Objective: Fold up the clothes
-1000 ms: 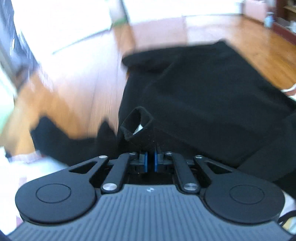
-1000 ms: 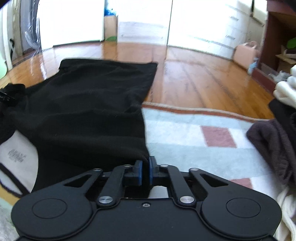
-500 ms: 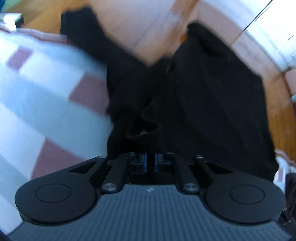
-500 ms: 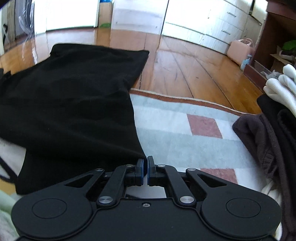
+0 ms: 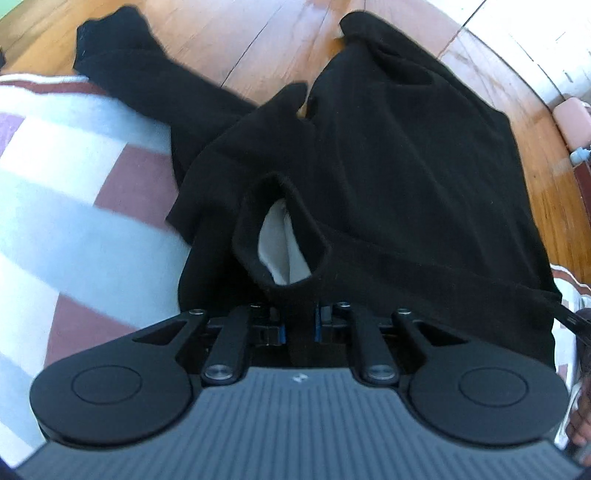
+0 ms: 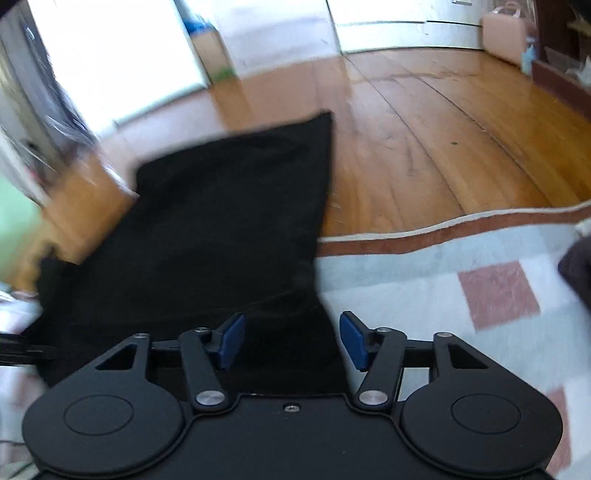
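A black garment (image 5: pixel 406 177) lies spread half on the rug and half on the wood floor, one sleeve (image 5: pixel 147 70) stretching to the far left. My left gripper (image 5: pixel 299 326) is shut on a bunched loop of its black fabric, where a white inner patch (image 5: pixel 280 251) shows. In the right wrist view the same black garment (image 6: pixel 229 229) runs away from me across the floor. My right gripper (image 6: pixel 291 339) stands open just above its near edge, blue pads (image 6: pixel 231 341) apart and nothing held between them.
A pale rug with reddish squares (image 6: pixel 498 291) covers the near floor, its edge (image 6: pixel 443 229) meeting the wooden floor (image 6: pixel 443 140). A dark clothes pile (image 6: pixel 578 273) sits at the right. A pink box (image 6: pixel 504 33) and white cabinets stand far back.
My right gripper has opened and let go of the garment's edge, and its view has swung left. The left gripper stays shut on the fabric, with the white inner patch now showing.
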### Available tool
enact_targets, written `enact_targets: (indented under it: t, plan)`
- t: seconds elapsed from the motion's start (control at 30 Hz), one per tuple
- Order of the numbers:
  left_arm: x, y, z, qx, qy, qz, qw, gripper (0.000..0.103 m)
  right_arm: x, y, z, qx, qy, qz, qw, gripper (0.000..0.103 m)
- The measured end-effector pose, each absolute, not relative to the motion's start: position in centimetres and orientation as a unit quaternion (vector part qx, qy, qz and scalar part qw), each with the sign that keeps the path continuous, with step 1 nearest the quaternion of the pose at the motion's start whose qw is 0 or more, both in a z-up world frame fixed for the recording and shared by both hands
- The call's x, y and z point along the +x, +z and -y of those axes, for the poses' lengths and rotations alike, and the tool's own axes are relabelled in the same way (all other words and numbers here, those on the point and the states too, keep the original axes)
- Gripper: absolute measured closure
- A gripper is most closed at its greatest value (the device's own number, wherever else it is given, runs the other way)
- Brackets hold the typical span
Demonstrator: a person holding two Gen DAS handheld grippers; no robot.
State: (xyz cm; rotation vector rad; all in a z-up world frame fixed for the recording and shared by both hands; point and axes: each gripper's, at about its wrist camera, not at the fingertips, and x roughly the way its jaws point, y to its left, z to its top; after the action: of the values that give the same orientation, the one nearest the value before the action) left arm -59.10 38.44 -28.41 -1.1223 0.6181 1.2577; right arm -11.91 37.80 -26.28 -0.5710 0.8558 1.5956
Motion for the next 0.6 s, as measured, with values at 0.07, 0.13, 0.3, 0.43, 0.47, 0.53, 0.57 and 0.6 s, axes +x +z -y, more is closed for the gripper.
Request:
enact_targets:
  t: [0.07, 0.13, 0.3, 0.43, 0.47, 0.53, 0.57, 0.6]
  plan:
    - [-58.3, -27.1, -38.2, -0.451, 0.552, -0.263, 0.651, 0.099, -12.4, -28.0, -39.2, -0.258, 0.660, -0.370, 0.601, 0.038]
    - [-57.3, -25.4, -37.5, -0.403, 0.558, -0.257, 0.678, 0.099, -11.6, -28.2, -39.1, -0.240, 0.655, -0.379, 0.608, 0.096]
    - [-56.8, -23.5, -37.4, -0.361, 0.567, -0.210, 0.710, 0.099, -9.7, -28.6, -39.0, -0.194, 0.642, -0.401, 0.624, 0.094]
    - [-56.3, -27.6, -39.9, -0.411, 0.568, -0.271, 0.660, 0.097, -8.1, -29.0, -39.0, -0.157, 0.630, -0.418, 0.636, 0.091]
    - [-56.3, -28.2, -40.1, -0.419, 0.569, -0.270, 0.654, 0.096, -7.7, -29.1, -39.0, -0.148, 0.627, -0.422, 0.638, 0.086]
    - [-56.3, -29.4, -40.7, -0.433, 0.572, -0.267, 0.643, 0.095, -7.5, -28.3, -38.5, -0.141, 0.626, -0.420, 0.642, 0.079]
    - [-56.3, -29.1, -40.9, -0.433, 0.572, -0.262, 0.645, 0.095, -7.6, -27.7, -38.1, -0.141, 0.627, -0.416, 0.643, 0.078]
    - [-56.2, -28.9, -41.1, -0.432, 0.573, -0.257, 0.648, 0.095, -7.6, -27.0, -37.5, -0.144, 0.631, -0.409, 0.643, 0.076]
